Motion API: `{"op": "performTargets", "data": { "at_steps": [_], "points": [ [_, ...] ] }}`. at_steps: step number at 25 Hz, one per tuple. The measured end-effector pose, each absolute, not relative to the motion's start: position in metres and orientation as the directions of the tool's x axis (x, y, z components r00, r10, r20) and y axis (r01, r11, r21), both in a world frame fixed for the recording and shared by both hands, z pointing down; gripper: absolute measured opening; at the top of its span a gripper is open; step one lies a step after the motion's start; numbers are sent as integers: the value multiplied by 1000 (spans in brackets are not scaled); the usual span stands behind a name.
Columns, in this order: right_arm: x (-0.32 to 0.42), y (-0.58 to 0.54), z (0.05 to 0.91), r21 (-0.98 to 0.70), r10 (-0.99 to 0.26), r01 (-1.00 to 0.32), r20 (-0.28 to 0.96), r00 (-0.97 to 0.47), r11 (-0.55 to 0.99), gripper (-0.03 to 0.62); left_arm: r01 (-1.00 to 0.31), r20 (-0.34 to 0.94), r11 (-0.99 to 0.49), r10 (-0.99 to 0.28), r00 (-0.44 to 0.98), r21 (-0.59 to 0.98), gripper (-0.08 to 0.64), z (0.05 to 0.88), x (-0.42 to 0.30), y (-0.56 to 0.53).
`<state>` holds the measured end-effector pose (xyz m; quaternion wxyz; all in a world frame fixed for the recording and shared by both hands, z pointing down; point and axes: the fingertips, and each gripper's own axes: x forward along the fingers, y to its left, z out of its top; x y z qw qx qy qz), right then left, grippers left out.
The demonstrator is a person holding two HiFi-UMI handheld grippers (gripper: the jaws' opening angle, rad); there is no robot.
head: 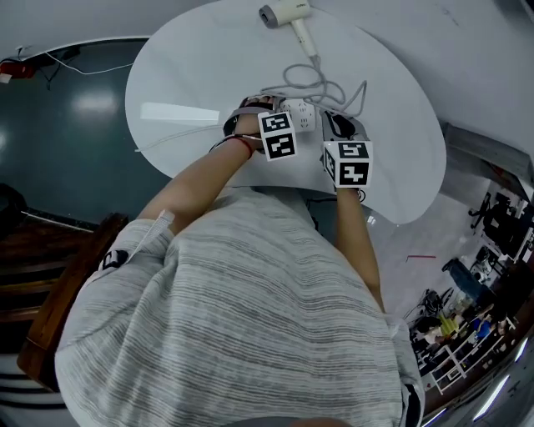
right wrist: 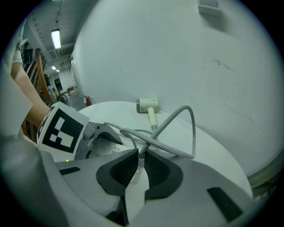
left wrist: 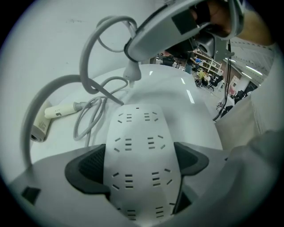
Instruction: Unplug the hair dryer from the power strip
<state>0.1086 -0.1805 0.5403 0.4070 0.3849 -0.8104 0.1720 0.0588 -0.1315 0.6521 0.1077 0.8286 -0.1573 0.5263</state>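
Note:
A white power strip (left wrist: pixel 135 133) lies on the round white table (head: pixel 183 75), and my left gripper (left wrist: pixel 137 164) is shut across its width. My right gripper (right wrist: pixel 140 166) is shut on the hair dryer's white plug (right wrist: pixel 134 193), right where the grey cord (right wrist: pixel 177 117) leaves it. From the left gripper view, the plug (left wrist: pixel 132 73) hangs from the right gripper (left wrist: pixel 135 48) clear above the strip's far end. The cream hair dryer (head: pixel 288 15) rests at the table's far side, its cord (head: pixel 321 83) looped between it and the grippers.
A wooden chair (head: pixel 67 292) stands at the near left over a dark floor (head: pixel 75 167). The table's right edge (head: pixel 430 167) drops off to a cluttered work area (head: pixel 467 317). The person's striped shirt (head: pixel 250 334) hides the near table edge.

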Motion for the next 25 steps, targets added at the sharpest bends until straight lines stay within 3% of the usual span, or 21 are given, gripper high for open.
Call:
{"op": "performTargets", "data": {
  "at_steps": [9,19,20,23,25],
  "points": [
    [130,-166,570,19,-464,-773,809,-361,634,54,-381,875,-922,-240,421,-70,469,637,52,-128],
    [137,-151,594,95,-417,-710,860,-294,697,54,-482,727,-874,-372,577,-65,450,576,46,-120],
    [138,-150,597,109,-406,-697,871,-276,709,54,-489,713,-871,-376,591,-54,390,569,43,-117],
    [143,-147,607,153,-383,-655,897,-223,740,54,-531,661,-847,-398,636,0,52,549,36,-113],
    [144,-148,610,172,-378,-635,903,-205,753,54,-560,622,-827,-409,668,57,9,537,35,-115]
  ]
}}
